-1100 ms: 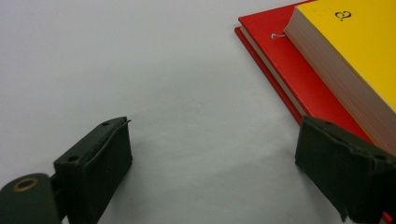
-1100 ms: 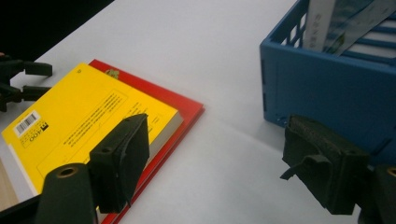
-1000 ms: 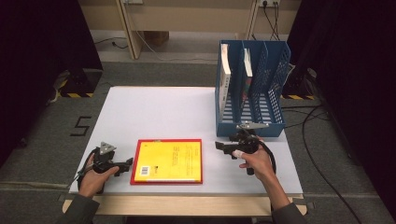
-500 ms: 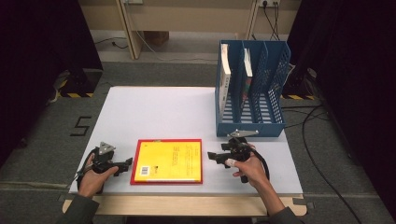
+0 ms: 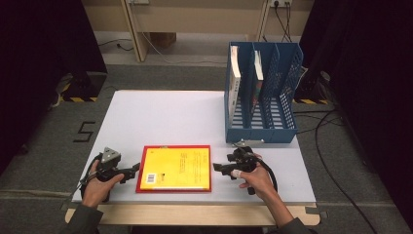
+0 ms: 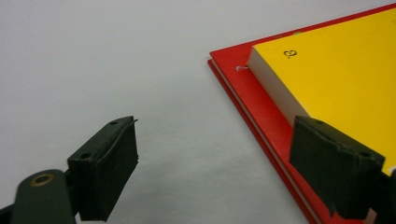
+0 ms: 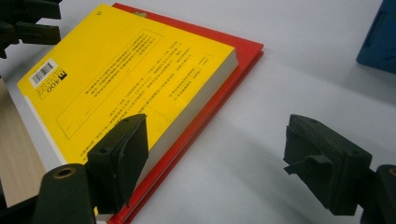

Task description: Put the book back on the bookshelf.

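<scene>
A book [image 5: 175,166] lies on a larger book [image 5: 140,170] at the surface's [image 5: 160,117] near edge, between left tongs [image 5: 135,169] and right tongs [image 5: 217,167]; a rack [image 5: 260,131] holding two books stands behind, right.

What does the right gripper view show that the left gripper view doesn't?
Right gripper view alone: the barcode and printed text on the yellow book's cover, a corner of the blue file rack, the table's wooden edge, and the left gripper at the book's far side. Left gripper view alone: a small mark printed near the yellow book's corner. Both: the yellow book lying on the red book, the white table, and open jaws holding nothing.
</scene>
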`<move>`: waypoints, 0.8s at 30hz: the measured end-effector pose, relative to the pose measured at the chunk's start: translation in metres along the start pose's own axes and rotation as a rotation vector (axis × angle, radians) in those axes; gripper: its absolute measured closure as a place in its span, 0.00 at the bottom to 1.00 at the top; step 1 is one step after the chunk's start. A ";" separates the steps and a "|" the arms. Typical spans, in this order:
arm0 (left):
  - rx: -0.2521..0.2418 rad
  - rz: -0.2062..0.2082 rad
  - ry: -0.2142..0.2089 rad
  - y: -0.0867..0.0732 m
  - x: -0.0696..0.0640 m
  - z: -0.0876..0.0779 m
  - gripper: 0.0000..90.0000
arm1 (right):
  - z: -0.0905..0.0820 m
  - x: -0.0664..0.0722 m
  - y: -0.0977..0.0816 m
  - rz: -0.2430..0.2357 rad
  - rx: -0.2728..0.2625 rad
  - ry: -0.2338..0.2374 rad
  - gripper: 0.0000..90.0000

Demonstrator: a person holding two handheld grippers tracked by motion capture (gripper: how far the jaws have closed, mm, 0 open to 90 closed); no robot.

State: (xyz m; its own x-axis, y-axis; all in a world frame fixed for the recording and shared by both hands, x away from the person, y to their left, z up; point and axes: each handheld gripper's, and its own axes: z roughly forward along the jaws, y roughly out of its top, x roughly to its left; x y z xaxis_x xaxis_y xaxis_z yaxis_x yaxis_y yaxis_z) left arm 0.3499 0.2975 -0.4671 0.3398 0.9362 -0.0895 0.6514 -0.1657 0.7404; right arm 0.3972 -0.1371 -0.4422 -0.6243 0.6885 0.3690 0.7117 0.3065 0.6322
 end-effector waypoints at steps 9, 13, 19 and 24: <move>0.026 0.057 -0.016 -0.001 -0.010 0.002 0.19 | 0.011 0.005 -0.004 0.005 0.026 0.034 0.25; 0.027 0.056 -0.036 -0.001 -0.012 0.001 0.27 | 0.015 0.008 -0.005 0.003 0.040 0.043 0.25; 0.028 0.084 -0.050 -0.001 -0.019 -0.003 0.45 | 0.020 0.009 -0.005 0.006 0.050 0.054 0.25; 0.020 0.101 -0.051 -0.001 -0.024 -0.004 0.55 | 0.022 0.011 -0.005 0.011 0.053 0.075 0.25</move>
State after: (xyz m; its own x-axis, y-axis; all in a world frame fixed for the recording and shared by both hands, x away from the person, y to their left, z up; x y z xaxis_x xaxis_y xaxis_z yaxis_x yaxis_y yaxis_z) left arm 0.3382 0.2764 -0.4633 0.4384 0.8974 -0.0496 0.6256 -0.2650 0.7337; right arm 0.3942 -0.1165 -0.4567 -0.6370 0.6418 0.4270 0.7336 0.3347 0.5914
